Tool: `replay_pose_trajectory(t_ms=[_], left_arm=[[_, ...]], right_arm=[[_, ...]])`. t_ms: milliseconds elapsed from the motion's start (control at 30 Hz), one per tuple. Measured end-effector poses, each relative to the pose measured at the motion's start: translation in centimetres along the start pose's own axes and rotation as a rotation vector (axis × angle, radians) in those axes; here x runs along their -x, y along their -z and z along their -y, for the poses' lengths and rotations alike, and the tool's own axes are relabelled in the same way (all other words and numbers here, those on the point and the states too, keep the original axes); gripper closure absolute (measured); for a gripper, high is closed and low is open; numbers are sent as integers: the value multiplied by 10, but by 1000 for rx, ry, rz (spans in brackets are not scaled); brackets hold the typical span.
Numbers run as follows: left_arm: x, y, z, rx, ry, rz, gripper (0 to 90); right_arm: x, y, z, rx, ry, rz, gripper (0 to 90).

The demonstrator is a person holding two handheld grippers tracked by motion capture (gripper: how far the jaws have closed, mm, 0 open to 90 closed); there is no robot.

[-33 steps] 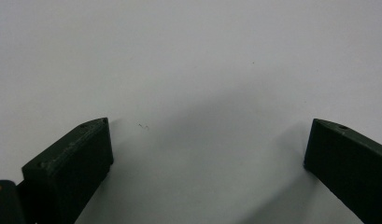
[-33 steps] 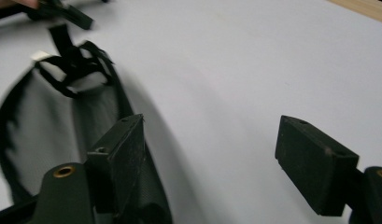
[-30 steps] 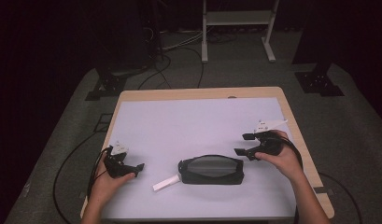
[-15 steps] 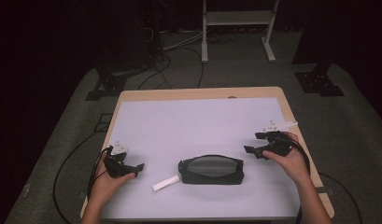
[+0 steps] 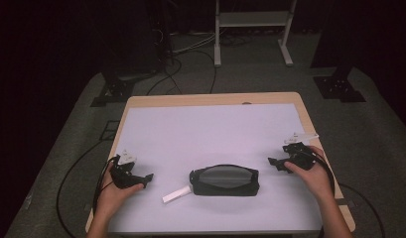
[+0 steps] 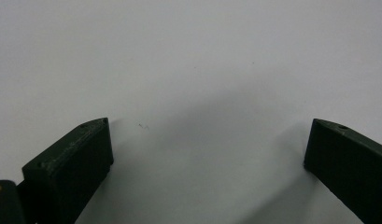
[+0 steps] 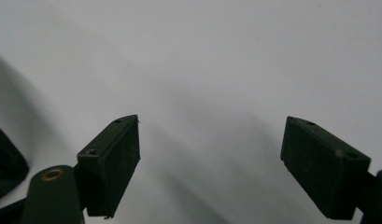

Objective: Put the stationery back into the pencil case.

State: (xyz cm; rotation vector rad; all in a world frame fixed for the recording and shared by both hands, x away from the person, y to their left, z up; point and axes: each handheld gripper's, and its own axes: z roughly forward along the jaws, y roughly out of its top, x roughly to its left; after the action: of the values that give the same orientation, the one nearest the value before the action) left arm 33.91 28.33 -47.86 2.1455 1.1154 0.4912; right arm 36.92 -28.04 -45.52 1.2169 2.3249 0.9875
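In the high view, the black pouch (image 5: pixel 224 181) lay low in the centre of the frame on the white table (image 5: pixel 205 129), between the two grippers and apart from both. The left gripper (image 5: pixel 147 177) stood released at lower left; the right gripper (image 5: pixel 273 162), jaws just opened and empty, at lower right. A white strip (image 5: pixel 175 194) touched the pouch's left end.

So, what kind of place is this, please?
Probably a lab or studio set up for recording, not a home. A small table with a white top stands alone on grey carpet, cables run across the floor, dark equipment stands surround it, and the background is blacked out.
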Motion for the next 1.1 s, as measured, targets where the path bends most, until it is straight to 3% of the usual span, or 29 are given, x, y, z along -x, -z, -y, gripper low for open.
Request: replay_pose_trajectory(t_ms=[267,500,633,767,833,867,900,1100], left_arm=[[0,0,0,-1,0,1,4],[0,0,0,-1,-4,-2,6],[0,1,-1,-2,-1,-3,8],[1,2,-1,0,-6,0,27],[2,4,-1,23,-21,16,97],[3,5,-2,26,-26,0,152],[3,5,-2,23,-27,-9,154],[3,8,-4,37,-8,31,224]], right_arm=[[6,-8,8,-37,-34,26,188],[7,-14,13,-53,-27,42,182],[6,-14,15,-40,-29,46,180],[6,-13,25,34,-26,42,179],[6,-13,26,41,-26,42,178],[6,-13,26,41,-23,43,178],[6,-13,26,41,-23,44,178],[6,-13,26,41,-26,43,178]])
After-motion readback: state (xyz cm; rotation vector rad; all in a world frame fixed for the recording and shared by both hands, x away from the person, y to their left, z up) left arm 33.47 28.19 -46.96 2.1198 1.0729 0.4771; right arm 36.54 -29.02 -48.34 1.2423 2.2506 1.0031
